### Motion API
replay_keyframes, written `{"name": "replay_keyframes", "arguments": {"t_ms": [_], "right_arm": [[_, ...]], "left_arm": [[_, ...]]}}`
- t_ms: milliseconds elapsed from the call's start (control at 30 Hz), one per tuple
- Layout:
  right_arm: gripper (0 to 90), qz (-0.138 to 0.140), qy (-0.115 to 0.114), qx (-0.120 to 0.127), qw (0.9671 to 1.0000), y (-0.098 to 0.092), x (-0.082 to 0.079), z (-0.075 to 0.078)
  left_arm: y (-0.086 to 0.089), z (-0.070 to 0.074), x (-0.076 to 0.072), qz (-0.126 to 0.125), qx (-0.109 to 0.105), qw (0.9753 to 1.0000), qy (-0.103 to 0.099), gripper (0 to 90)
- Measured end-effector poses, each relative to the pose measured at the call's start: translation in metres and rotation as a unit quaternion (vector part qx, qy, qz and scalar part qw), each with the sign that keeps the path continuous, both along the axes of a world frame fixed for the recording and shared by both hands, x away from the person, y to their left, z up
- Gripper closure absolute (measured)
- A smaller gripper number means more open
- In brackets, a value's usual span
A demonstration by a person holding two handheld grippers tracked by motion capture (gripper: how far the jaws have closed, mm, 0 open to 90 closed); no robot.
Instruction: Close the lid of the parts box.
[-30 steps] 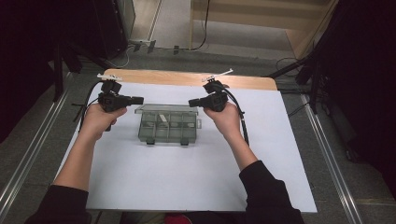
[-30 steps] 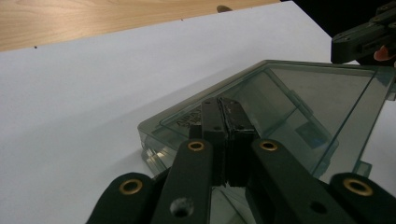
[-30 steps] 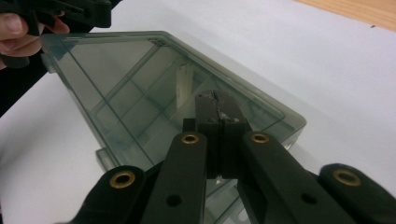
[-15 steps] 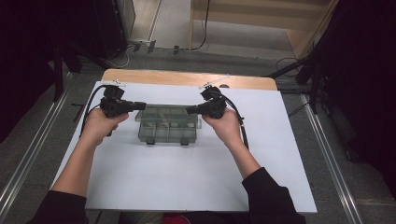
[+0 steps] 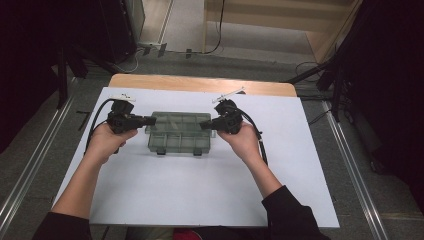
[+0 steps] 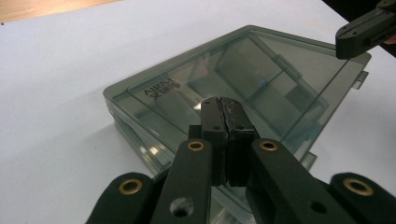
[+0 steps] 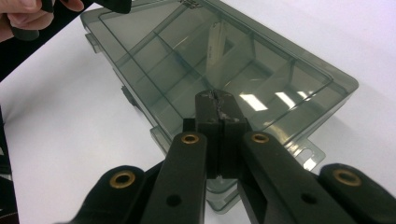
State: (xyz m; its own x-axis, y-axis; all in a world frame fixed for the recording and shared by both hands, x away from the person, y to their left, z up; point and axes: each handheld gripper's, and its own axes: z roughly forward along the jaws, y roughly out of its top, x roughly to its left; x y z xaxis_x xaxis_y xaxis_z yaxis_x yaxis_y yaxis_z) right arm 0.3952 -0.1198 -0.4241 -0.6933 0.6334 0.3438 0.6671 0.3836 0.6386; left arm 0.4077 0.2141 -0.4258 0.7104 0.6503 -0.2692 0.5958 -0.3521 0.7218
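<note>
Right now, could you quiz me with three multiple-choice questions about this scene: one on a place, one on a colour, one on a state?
1. Where is the box?
A. between the two grippers
B. on the floor
C. right of both grippers

2. What colour is the box?
A. red
B. clear smoky grey
C. yellow

3. How is the box lid?
A. removed
B. propped upright
C. closed flat

Answers: 1 A, the left gripper and right gripper flank it; 2 B, its dividers show through; 3 C, the lid lies flat on top.

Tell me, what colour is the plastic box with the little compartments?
The box is see-through smoky grey-green. The right gripper view shows it best.
</note>
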Motion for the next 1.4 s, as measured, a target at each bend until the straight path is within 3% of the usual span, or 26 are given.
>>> {"name": "replay_keyframes", "arguments": {"t_ms": [567,1400], "right_arm": [[90.0,0.009,-0.002,-0.006,0.9999,0.004,-0.012,-0.011],[90.0,-0.003,-0.005,-0.021,0.9998,0.000,-0.020,-0.029]], "left_arm": [[-0.005,-0.011,-0.017,0.000,0.012,0.9998,-0.013,88.6],[-0.002,-0.029,-0.032,-0.002,0.025,0.9995,-0.021,88.5]]}}
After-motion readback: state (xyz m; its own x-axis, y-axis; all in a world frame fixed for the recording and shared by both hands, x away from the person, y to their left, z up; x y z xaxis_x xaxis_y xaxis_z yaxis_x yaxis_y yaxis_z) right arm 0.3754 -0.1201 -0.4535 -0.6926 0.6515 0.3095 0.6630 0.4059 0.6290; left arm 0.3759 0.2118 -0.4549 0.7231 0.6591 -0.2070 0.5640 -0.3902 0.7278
